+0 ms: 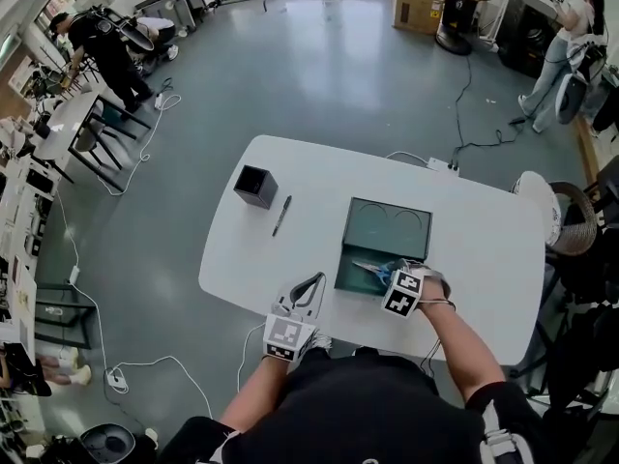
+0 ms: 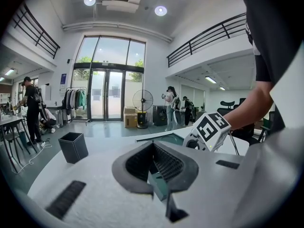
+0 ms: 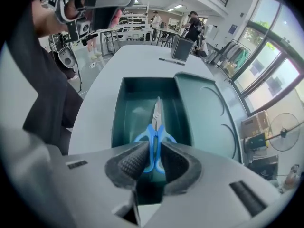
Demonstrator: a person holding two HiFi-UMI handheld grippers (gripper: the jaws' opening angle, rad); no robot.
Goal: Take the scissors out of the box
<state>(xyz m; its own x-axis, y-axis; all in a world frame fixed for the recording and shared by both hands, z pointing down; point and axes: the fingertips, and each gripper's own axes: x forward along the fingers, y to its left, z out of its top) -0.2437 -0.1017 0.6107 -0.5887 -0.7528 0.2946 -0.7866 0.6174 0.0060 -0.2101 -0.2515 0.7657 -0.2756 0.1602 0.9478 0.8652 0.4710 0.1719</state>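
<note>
The blue-handled scissors (image 1: pixel 372 270) (image 3: pixel 156 122) hang over the near part of the open dark-green box (image 1: pixel 350 269) (image 3: pixel 124 113), blades pointing away from me. My right gripper (image 1: pixel 390 275) (image 3: pixel 153 161) points steeply down and is shut on the blue handles, which sit squeezed between its ribbed pads. The box lid (image 1: pixel 389 226) (image 3: pixel 205 113) lies open beside the tray. My left gripper (image 1: pixel 314 280) (image 2: pixel 152 163) rests low over the white table (image 1: pixel 484 249) left of the box, jaws together with nothing in them.
A black square pen cup (image 1: pixel 255 186) (image 2: pixel 73 147) and a black pen (image 1: pixel 281 216) lie at the table's far left. A power strip (image 1: pixel 442 165) sits at the far edge, a round chair (image 1: pixel 571 216) at the right. People stand farther off in the room.
</note>
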